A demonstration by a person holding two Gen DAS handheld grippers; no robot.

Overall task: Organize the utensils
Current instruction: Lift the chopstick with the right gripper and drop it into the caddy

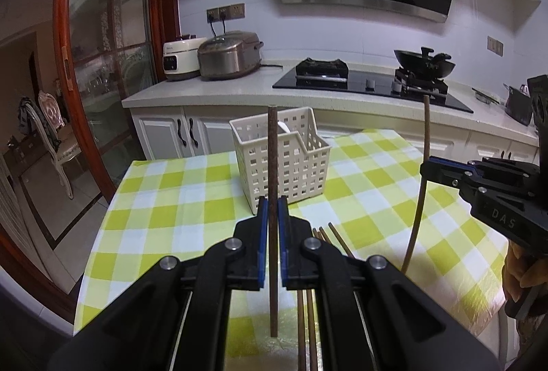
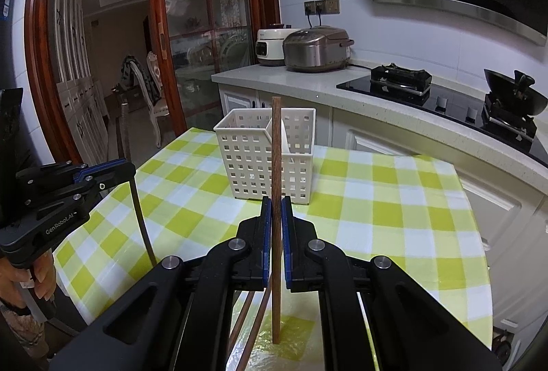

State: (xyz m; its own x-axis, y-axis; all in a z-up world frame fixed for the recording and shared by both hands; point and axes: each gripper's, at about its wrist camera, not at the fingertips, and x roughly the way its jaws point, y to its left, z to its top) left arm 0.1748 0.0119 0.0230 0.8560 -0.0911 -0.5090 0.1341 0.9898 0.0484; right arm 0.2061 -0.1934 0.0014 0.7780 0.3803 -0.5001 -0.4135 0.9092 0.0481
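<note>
A white perforated utensil basket [image 1: 284, 155] with a divider stands on the green-checked tablecloth [image 1: 164, 199]; it also shows in the right wrist view [image 2: 267, 155]. My left gripper [image 1: 273, 203] is shut on a dark brown chopstick [image 1: 273, 165], held upright in front of the basket. My right gripper [image 2: 276, 203] is shut on another brown chopstick [image 2: 276, 148], also upright. The right gripper [image 1: 426, 170] and its chopstick [image 1: 423, 199] show at the right of the left wrist view; the left gripper [image 2: 128, 170] shows at the left of the right wrist view. Several more chopsticks [image 1: 334, 239] lie on the cloth below.
Behind the table runs a kitchen counter [image 1: 219, 90] with two rice cookers [image 1: 226, 57], a black gas hob [image 1: 363, 81] and a wok [image 1: 424, 62]. A wood-framed glass door [image 1: 68, 69] stands at the left. The table's left edge [image 1: 102, 217] drops to the floor.
</note>
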